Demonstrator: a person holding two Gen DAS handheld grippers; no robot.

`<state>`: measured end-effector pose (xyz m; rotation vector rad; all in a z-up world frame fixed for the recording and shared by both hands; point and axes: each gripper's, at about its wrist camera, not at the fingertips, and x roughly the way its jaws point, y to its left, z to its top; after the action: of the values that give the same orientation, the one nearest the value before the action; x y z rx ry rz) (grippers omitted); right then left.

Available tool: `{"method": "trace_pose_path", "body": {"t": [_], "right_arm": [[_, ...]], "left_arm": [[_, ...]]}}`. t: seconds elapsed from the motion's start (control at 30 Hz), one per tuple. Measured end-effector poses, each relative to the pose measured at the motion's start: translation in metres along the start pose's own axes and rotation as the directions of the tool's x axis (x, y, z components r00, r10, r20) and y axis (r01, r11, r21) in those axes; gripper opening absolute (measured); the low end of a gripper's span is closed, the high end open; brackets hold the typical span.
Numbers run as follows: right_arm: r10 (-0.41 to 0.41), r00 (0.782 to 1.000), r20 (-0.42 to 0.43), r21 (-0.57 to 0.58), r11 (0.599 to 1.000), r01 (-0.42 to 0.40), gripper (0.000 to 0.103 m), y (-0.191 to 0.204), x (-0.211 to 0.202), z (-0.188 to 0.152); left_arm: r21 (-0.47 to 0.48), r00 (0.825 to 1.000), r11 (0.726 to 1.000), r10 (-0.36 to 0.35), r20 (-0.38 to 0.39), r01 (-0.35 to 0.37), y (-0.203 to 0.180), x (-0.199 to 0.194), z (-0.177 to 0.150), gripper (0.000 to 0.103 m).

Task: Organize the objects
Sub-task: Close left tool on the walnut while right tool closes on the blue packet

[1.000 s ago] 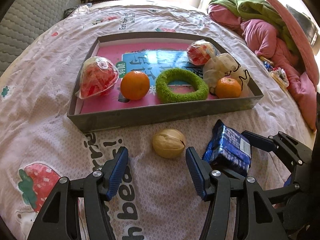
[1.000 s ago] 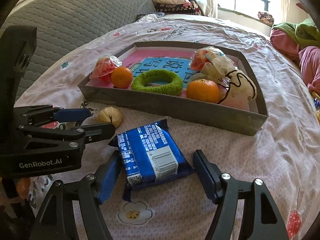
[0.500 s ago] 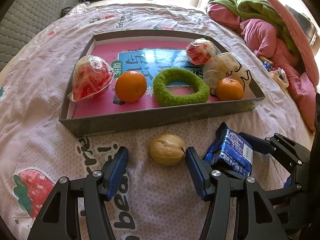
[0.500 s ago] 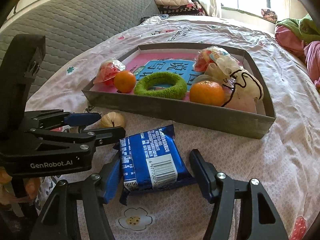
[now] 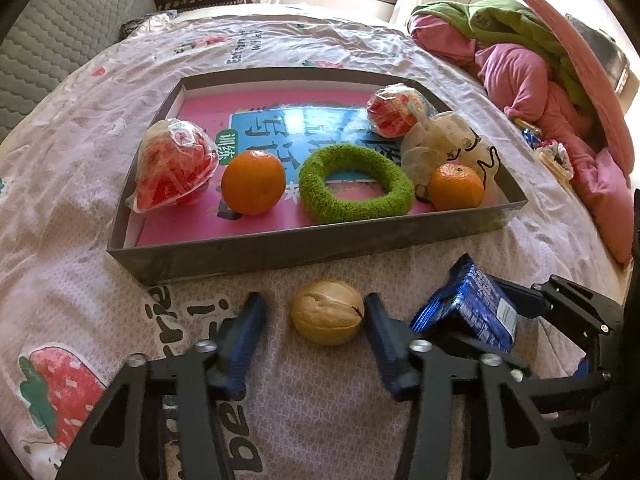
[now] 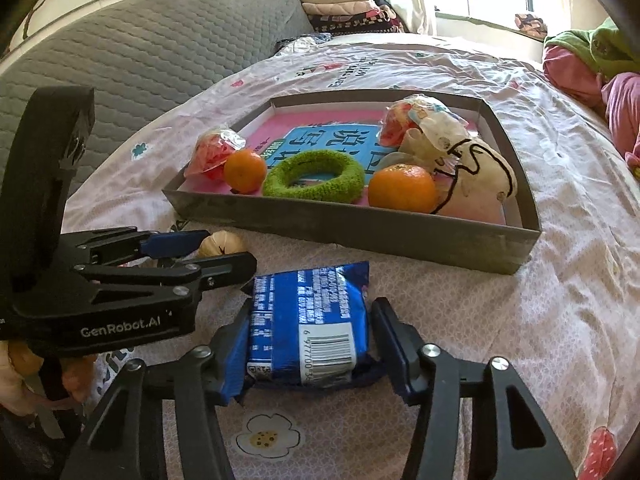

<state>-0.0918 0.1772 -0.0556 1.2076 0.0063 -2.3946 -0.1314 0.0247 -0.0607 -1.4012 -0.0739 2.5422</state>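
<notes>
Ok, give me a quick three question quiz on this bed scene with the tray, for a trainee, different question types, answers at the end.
1. True or false: the walnut already lies inside the grey tray.
2. Multiple choice: what sits between the fingers of the right gripper? A) an orange B) the blue snack packet C) the green ring
3. Fill in: the left gripper is open, with the ____ between its fingertips.

Key
1. False; it lies on the bedsheet, in front of the tray's near wall.
2. B; the jaws stand either side of it and do not look fully clamped.
3. walnut
</notes>
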Motion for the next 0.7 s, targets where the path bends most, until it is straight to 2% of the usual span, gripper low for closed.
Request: {"method": "trace_pose_path", "body": {"t": [0.13, 0.47, 0.7], "right_arm": [[-0.003, 1.0, 0.001, -0.002, 1.0, 0.003, 0.052, 0.002, -0.001, 0.001], [0.015, 0.999, 0.04, 0.022, 1.0, -0.016, 0.051, -0.001, -0.01, 0.002], [0.021, 0.996, 0.085, 0.024, 0.999, -0.023, 0.052, 0.002, -0.025, 0.009]], "left_arm": [[-0.015, 1.0, 1.0, -0.023, 0.003, 0.023, 0.003, -0.002, 0.0, 0.036], [-0.027, 1.0, 0.999, -0.024, 0.017, 0.025, 0.002, -0.011, 0.0, 0.036], [0.003, 0.997, 1.0, -0.004, 0.073, 0.004, -0.004, -0.032, 0.006, 0.031]]}}
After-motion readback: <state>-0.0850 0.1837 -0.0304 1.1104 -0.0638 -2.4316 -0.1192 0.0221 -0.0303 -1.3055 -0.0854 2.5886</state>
